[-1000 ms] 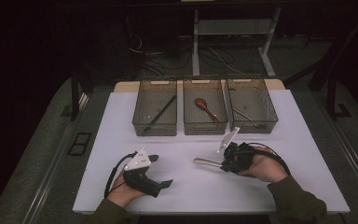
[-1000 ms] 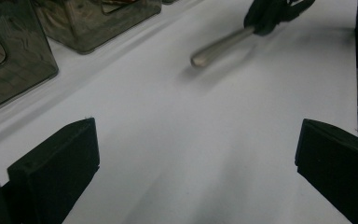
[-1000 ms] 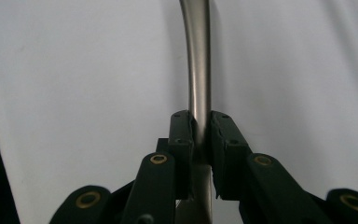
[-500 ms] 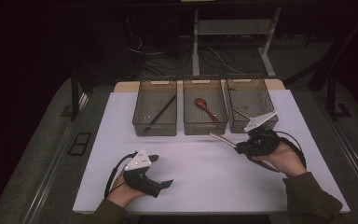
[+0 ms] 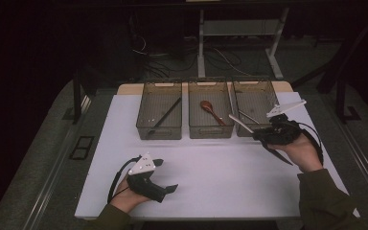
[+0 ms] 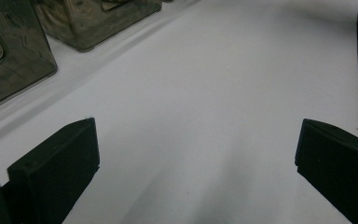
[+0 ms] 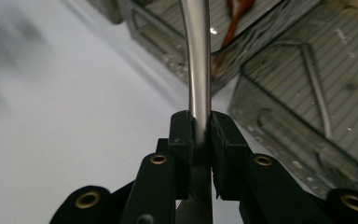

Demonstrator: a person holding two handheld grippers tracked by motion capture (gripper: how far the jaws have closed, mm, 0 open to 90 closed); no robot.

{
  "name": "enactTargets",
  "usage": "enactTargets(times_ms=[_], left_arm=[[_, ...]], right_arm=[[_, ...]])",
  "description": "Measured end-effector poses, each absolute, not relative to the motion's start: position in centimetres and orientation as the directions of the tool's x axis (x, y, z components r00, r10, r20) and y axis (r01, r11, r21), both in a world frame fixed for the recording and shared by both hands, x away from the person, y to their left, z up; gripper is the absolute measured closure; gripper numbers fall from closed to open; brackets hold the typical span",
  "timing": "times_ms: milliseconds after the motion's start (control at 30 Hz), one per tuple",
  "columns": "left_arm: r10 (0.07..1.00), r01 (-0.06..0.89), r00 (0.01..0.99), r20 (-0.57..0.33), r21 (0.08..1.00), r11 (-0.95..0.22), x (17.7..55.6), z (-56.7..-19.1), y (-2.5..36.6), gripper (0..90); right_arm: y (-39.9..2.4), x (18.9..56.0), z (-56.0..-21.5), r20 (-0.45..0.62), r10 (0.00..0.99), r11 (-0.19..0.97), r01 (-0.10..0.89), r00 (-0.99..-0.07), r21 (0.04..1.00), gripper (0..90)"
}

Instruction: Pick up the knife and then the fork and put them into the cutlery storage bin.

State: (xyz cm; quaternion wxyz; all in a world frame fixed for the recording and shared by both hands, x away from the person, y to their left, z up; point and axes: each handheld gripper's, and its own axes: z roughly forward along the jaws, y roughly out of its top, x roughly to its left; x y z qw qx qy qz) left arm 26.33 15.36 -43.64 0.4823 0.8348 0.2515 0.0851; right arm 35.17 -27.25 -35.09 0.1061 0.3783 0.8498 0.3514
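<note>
While your right gripper [image 7: 200,135] clamps the metal utensil [image 7: 196,60], line it over the right bin [image 5: 255,103] before releasing; left gripper [image 6: 196,154] rests open.

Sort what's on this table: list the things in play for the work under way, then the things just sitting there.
In play:
- right gripper, shut on the metal utensil
- right-hand bin, beside which the utensil is held, a similar metal piece already inside

Sitting idle:
- left gripper, open over the white mat
- middle bin with brown spoon
- left-hand bin with black stick
</note>
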Motion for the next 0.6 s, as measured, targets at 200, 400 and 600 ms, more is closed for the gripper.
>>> enactTargets(times_ms=[200, 400, 600], left_arm=[[0.502, 0.340, 0.859, -0.105, 0.848, -0.406, 26.4, -43.7, 15.3, 0.0], [0.500, 0.339, 0.860, -0.105, 0.849, -0.405, 26.4, -43.7, 15.3, 0.0], [0.498, 0.339, 0.860, -0.106, 0.849, -0.404, 26.3, -43.6, 15.4, 0.0]], right_arm=[[-27.8, 36.8, -34.7, 0.083, 0.753, 0.428, 0.582, -0.653, 0.692, 79.6], [-28.4, 39.0, -33.8, 0.088, 0.792, 0.378, 0.599, -0.604, 0.706, 79.6], [-29.3, 41.7, -33.0, 0.093, 0.832, 0.321, 0.611, -0.547, 0.724, 79.6]])
